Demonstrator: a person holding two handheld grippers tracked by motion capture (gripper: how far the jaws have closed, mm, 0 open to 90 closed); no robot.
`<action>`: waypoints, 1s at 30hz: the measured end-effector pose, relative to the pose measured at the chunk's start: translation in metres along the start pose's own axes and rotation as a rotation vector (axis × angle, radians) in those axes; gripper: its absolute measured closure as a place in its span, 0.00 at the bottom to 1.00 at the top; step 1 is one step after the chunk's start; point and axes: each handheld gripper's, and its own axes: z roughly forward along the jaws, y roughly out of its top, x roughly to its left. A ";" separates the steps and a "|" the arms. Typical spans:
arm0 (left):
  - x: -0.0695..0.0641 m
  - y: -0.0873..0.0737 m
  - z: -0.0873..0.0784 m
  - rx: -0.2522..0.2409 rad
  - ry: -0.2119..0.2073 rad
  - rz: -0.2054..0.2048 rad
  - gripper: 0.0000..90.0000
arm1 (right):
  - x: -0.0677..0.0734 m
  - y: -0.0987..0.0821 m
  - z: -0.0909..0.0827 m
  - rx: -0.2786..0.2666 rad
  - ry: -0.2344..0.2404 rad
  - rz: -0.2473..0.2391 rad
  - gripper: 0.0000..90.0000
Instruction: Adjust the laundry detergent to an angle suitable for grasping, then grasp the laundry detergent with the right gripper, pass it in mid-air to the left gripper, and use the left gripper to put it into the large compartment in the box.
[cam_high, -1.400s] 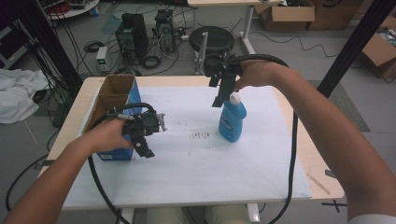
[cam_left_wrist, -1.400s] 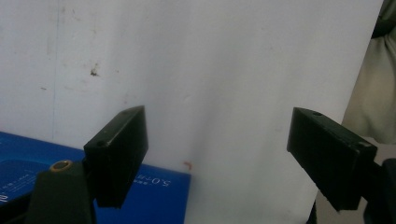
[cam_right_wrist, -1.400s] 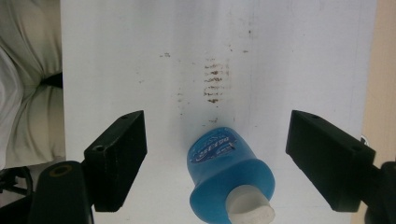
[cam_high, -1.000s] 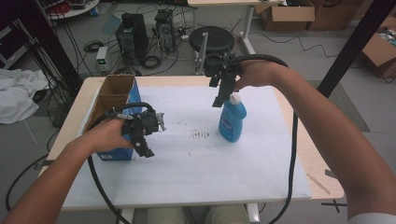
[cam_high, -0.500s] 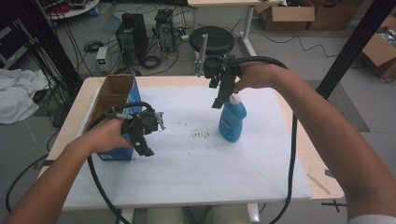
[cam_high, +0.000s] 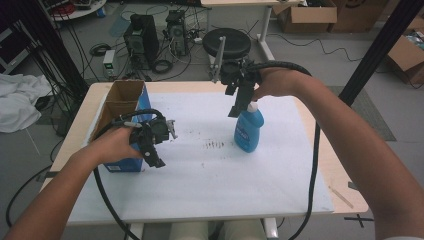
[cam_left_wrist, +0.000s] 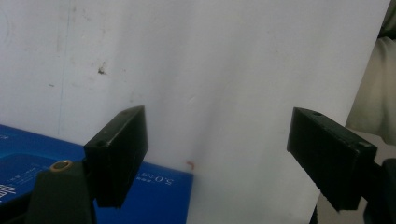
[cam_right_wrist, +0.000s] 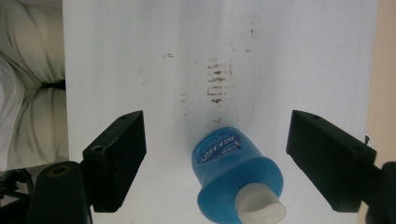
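By the blue carton (cam_high: 122, 127) at the table's left, the left gripper (cam_high: 156, 161) hangs wide open, empty. The blue bottle (cam_high: 248, 131) stands upright mid-table (white cap on); the right gripper (cam_high: 235, 111) hovers above it, jaws spread, gripping nothing.

This looks like a lab or a work room. At the top of the high view, black computer boxes (cam_high: 141, 37) sit on the grey floor with lots of wires (cam_high: 85, 55) lying around them. Brown cardboard boxes (cam_high: 307, 17) stand at the upper right. A round black stool (cam_high: 226, 44) is behind the table (cam_high: 345, 200).
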 end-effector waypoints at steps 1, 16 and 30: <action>0.000 0.000 0.000 0.002 -0.002 -0.001 0.23 | 0.001 -0.001 0.000 0.000 0.000 0.001 0.22; 0.004 0.002 0.002 0.008 -0.005 -0.010 0.23 | 0.003 -0.010 0.001 -0.015 -0.024 0.040 0.20; 0.005 0.003 0.004 0.009 0.011 -0.014 0.23 | 0.020 -0.011 0.019 -0.009 0.017 -0.006 0.21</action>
